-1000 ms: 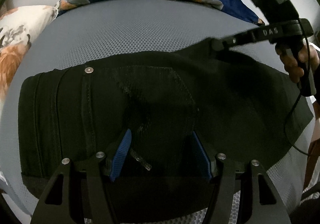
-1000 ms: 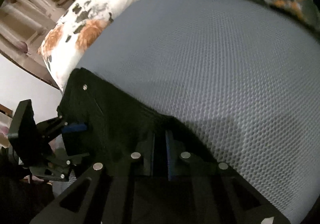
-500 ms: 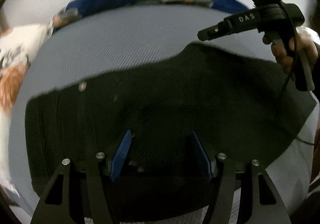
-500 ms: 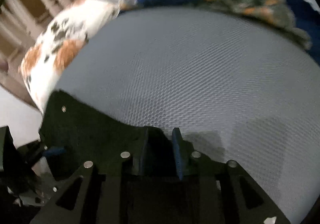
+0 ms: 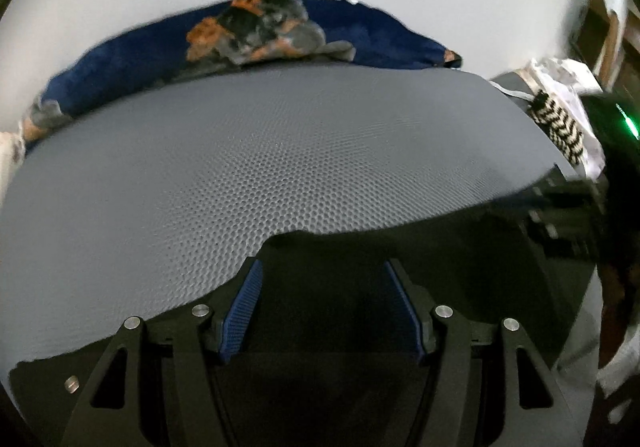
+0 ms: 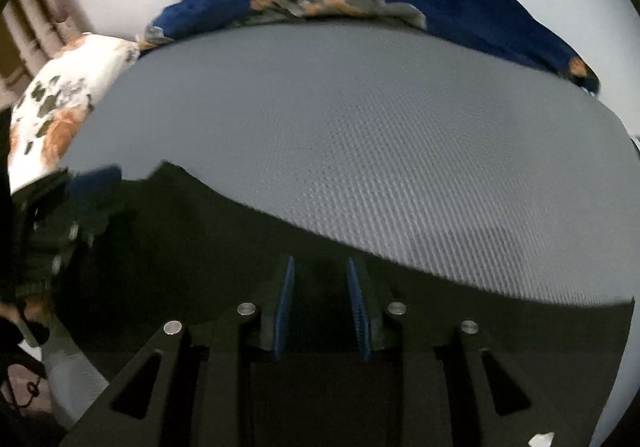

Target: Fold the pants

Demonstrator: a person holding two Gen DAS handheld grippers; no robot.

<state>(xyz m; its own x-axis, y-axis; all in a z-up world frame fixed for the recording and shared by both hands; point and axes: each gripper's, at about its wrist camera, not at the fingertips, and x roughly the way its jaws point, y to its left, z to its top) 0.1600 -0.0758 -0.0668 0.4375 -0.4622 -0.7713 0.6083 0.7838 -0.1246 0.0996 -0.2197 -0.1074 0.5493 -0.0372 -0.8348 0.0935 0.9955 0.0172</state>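
Observation:
Black pants (image 5: 460,267) lie flat on a grey mesh mattress (image 5: 280,151), filling the lower part of both views. My left gripper (image 5: 322,267) hovers over their far edge with its blue pads wide apart, open, and only fabric shows below them. In the right wrist view the pants (image 6: 200,239) run under my right gripper (image 6: 320,261). Its jaws are opening, the pads stand a little apart, and dark cloth lies between them without being pressed. A blurred blue pad (image 6: 96,177) of the left gripper shows at the left edge.
A dark blue flowered blanket (image 5: 280,31) lines the mattress's far edge below a white wall. A white flowered pillow (image 6: 60,107) lies at the far left. White cloth with a black-and-white striped piece (image 5: 560,123) sits past the mattress's right corner. Bare mesh stretches beyond the pants.
The right gripper's jaws went from shut on the pants' edge to apart. Both grippers swung sideways, so the pants dropped lower in both views and the right tool slid to the frame's edge.

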